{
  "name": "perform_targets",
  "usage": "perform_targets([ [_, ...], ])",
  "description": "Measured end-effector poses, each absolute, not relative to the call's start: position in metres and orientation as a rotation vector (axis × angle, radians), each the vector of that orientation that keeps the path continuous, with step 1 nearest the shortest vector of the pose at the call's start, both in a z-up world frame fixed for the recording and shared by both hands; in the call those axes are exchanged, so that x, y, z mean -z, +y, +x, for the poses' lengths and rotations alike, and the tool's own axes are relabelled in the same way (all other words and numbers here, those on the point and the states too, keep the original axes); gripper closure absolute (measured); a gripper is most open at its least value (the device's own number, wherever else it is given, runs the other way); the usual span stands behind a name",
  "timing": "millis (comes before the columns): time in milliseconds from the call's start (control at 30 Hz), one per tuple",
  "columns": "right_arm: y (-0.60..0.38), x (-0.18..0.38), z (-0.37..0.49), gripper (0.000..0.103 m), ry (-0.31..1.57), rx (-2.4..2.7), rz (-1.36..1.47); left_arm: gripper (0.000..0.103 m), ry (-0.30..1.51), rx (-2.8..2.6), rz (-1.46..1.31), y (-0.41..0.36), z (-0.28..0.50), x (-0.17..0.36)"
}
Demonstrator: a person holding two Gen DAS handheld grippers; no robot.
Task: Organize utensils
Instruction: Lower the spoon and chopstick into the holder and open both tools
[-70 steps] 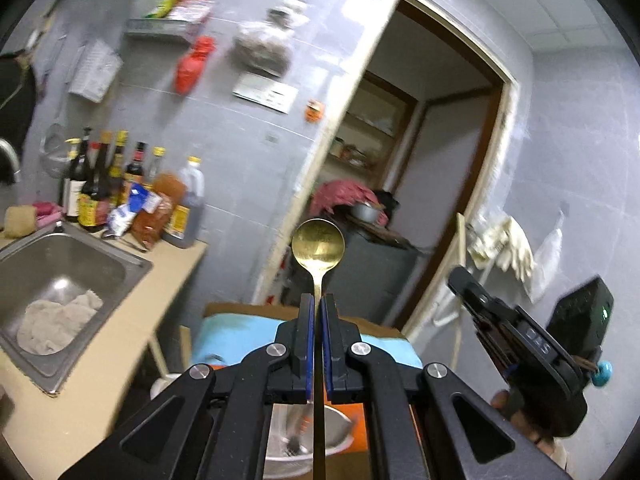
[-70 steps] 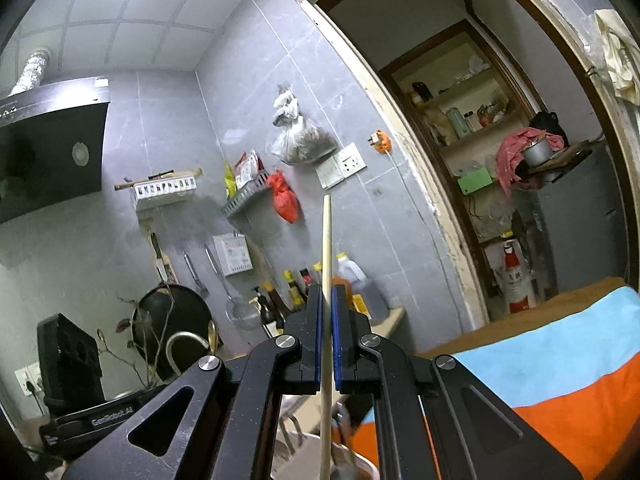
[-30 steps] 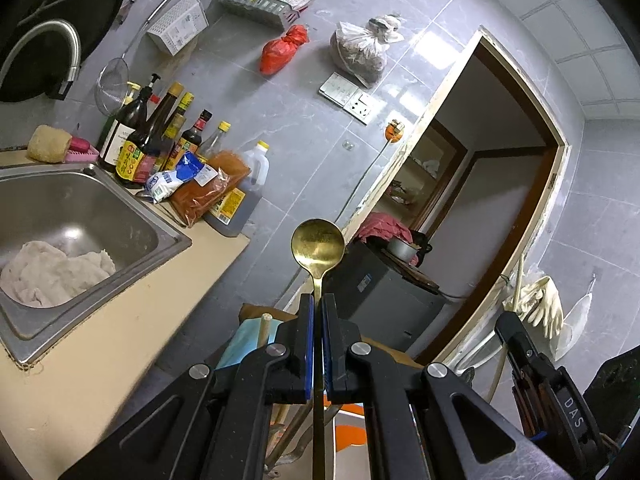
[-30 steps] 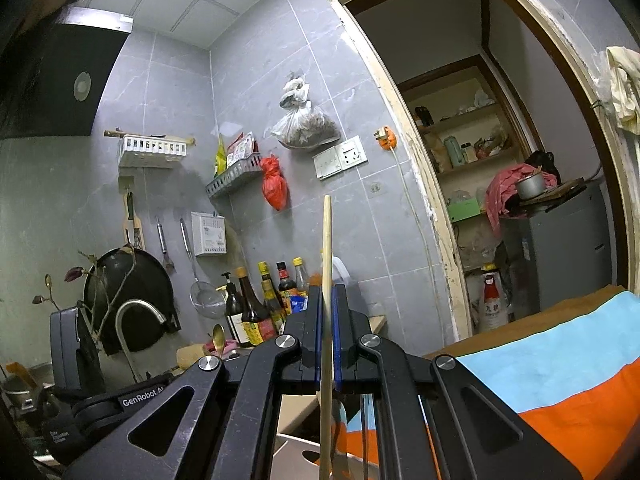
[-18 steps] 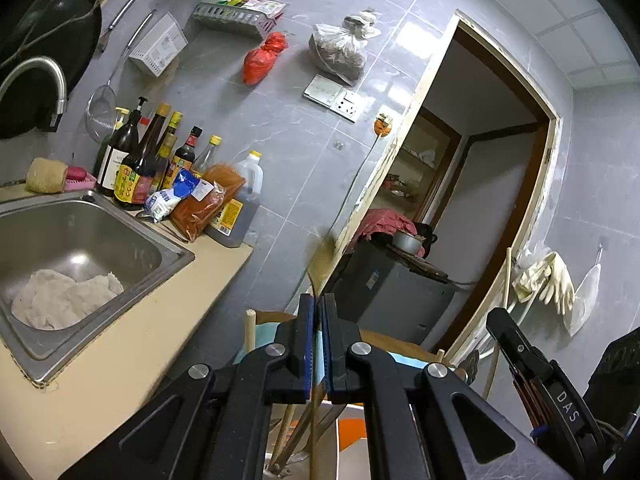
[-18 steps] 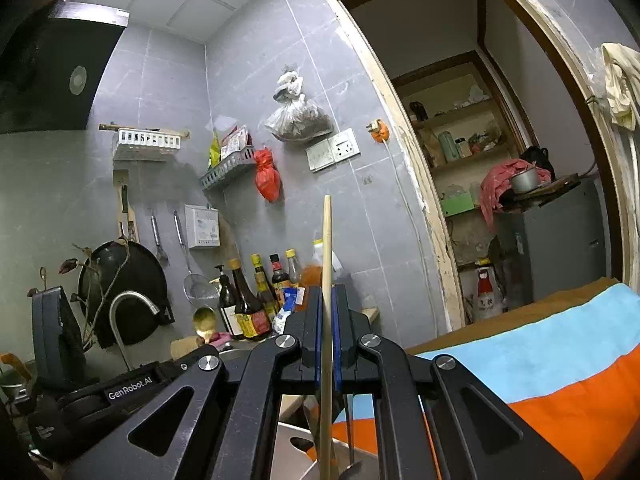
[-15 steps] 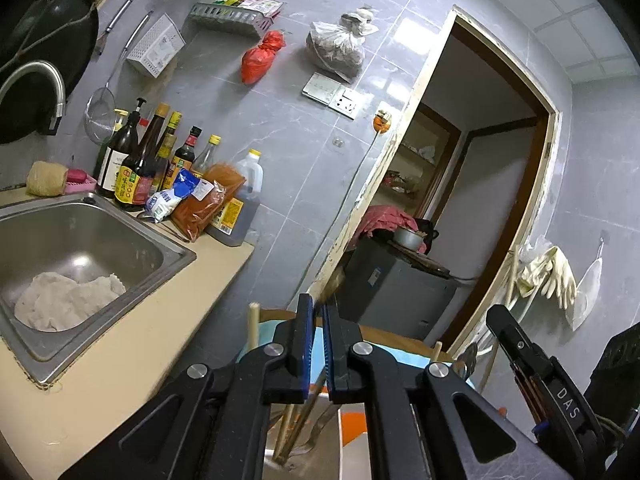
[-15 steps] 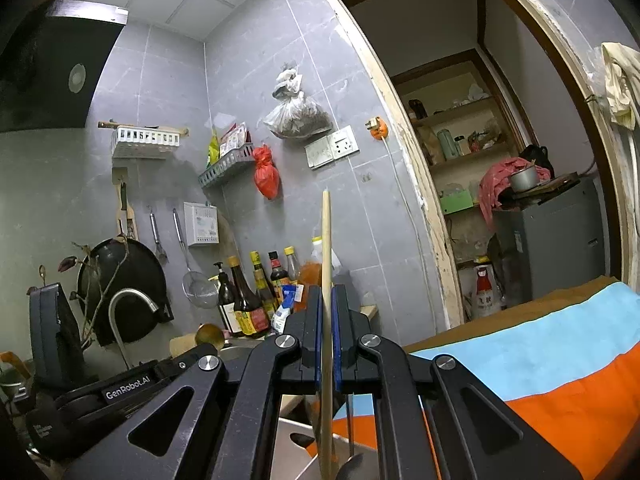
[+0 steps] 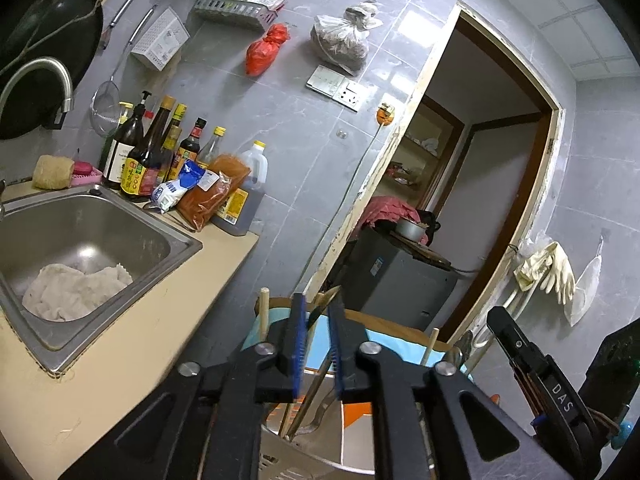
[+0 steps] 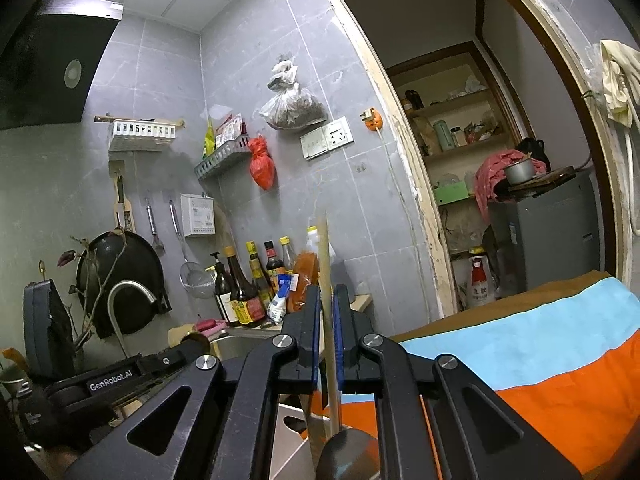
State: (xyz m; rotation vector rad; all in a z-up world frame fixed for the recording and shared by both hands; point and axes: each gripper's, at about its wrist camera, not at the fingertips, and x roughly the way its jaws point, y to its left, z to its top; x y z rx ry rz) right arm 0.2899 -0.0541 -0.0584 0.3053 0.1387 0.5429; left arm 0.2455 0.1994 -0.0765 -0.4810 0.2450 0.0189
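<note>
Left black two-finger gripper with blue pads (image 9: pixel 317 334): fingers spread, a clear gap between the pads. A thin brass-coloured spoon handle (image 9: pixel 320 310) leans diagonally through that gap, blurred, and I can't see either pad touching it. It runs down into the pale grey perforated plastic utensil holder (image 9: pixel 304 446) directly below the gripper.

Also standing in the holder: 1 light wooden chopstick (image 9: pixel 263 312) just left of the left pad, and another wooden chopstick (image 9: pixel 430 346) to the right of the fingers. Exact count of utensils inside is hard to tell behind the gripper body.

Right black two-finger gripper with blue pads (image 10: pixel 326 334): fingers slightly apart, with a pale wooden chopstick (image 10: pixel 325 264) upright between the pads. There is a sliver of gap on at least 1 side and the stick is blurred, so I can't tell whether it is pinched or loose. Its lower end goes down toward the utensil holder's rim (image 10: pixel 288 416). A dull grey metal spoon bowl (image 10: pixel 346 454) sits at the bottom of the frame in front of the chopstick.

Surroundings: the holder stands on a striped cloth in blue, orange and brown (image 10: pixel 540 360). The stainless steel sink (image 9: pixel 100 216) is set in a beige countertop (image 9: pixel 132 340) to the left, with a crumpled white rag (image 9: pixel 76 290) in the basin. A row of dark sauce bottles (image 9: pixel 156 152) stands against the grey tiled wall behind the sink. The right gripper's body (image 9: pixel 548 384) shows at the right edge of the left wrist view.
</note>
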Motion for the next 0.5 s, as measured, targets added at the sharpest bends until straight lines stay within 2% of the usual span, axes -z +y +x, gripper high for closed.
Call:
perform_targets([
  [33,-0.055,0.058,0.290,0.093,0.142,-0.542,0.305,0.083,0.244,-0.016,-0.482,0.199,0.245,0.075],
  [133,-0.058,0.056,0.289,0.085,0.154,-0.538,0.314,0.079,0.238,-0.013,-0.485,0.198,0.242,0.071],
  [267,-0.066,0.049,0.284,0.084,0.153,-0.519,0.315,0.075,0.237,-0.004,-0.473,0.193,0.240,0.063],
  [333,-0.070,0.044,0.281,0.076,0.154,-0.506,0.314,0.065,0.236,-0.001,-0.464,0.190,0.239,0.059],
  [367,-0.072,0.043,0.279,0.074,0.154,-0.500,0.314,0.063,0.233,0.005,-0.459,0.188,0.237,0.056],
  [500,-0.081,0.035,0.273,0.072,0.167,-0.470,0.304,0.053,0.248,0.019,-0.428,0.180,0.235,0.046],
])
